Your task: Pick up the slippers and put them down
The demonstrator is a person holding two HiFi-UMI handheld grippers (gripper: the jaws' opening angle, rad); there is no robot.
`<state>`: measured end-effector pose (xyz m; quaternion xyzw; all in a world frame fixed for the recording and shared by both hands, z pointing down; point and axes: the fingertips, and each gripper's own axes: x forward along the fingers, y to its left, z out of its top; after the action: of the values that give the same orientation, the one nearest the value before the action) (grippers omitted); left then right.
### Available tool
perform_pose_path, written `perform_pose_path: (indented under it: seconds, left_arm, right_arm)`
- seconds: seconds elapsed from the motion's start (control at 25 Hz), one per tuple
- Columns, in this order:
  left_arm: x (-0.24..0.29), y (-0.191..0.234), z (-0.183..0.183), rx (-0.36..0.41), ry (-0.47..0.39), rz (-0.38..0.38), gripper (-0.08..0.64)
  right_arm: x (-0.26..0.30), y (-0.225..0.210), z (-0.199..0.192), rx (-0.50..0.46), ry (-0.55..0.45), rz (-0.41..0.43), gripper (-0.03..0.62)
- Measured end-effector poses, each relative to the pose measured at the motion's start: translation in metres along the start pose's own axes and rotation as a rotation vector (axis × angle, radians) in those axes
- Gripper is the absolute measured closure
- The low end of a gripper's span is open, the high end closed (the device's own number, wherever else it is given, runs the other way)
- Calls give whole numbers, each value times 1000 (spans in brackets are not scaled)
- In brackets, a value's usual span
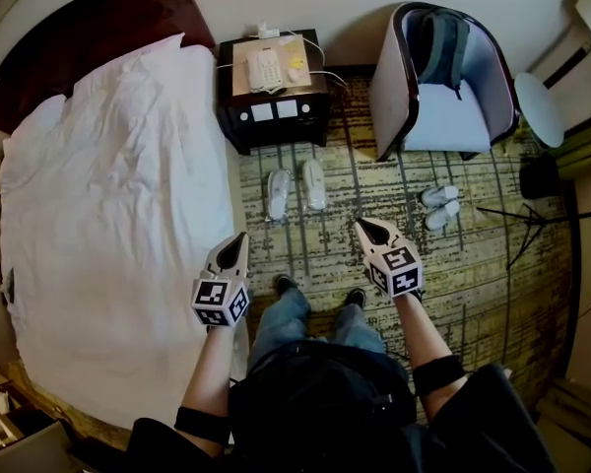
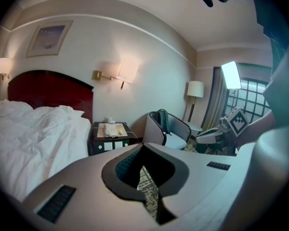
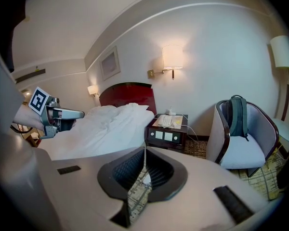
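**Status:** pick-up not started.

**Grippers:**
- The left gripper point(image 1: 241, 237) is clenched and empty. Its own view shows the jaws closed on each other, with only carpet point(image 1: 374, 175) showing past them.
- The right gripper point(image 1: 362, 227) is also clenched, with nothing between its jaws.
- Both are held out in front of the person, above the carpet and well apart from any slipper.

**Item location:**
- 1 pair of white slippers point(image 1: 279, 195) lies side by side on the carpet, just in front of the nightstand point(image 1: 273, 116) and near the bed point(image 1: 108, 195).
- A 2nd pair point(image 1: 440, 207) lies near the chair point(image 1: 448, 116).

**Remaining steps, as judged:**
1. Approach a pair.
2. Open the jaws.
3. Grasp.
4. Lift.
5. Set down.

All 5 steps are outstanding.
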<state>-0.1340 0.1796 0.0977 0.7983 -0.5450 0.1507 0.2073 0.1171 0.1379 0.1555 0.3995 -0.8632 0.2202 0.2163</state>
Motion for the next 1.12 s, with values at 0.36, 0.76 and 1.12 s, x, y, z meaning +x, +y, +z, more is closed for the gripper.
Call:
perform_pose_path:
  seconds: [0.36,0.76,1.12]
  left_arm:
    - [28,44,0,101,0,-90,560]
    - [82,70,-14,122,50,-177,560]
    - [142,88,-27,102,59,-158,560]
  right_arm:
    - [59,9,5,84,-5,-97,526]
    - [116,-6,9,165,1,-141,312]
    - [190,-41,-18,252,76,-68,261]
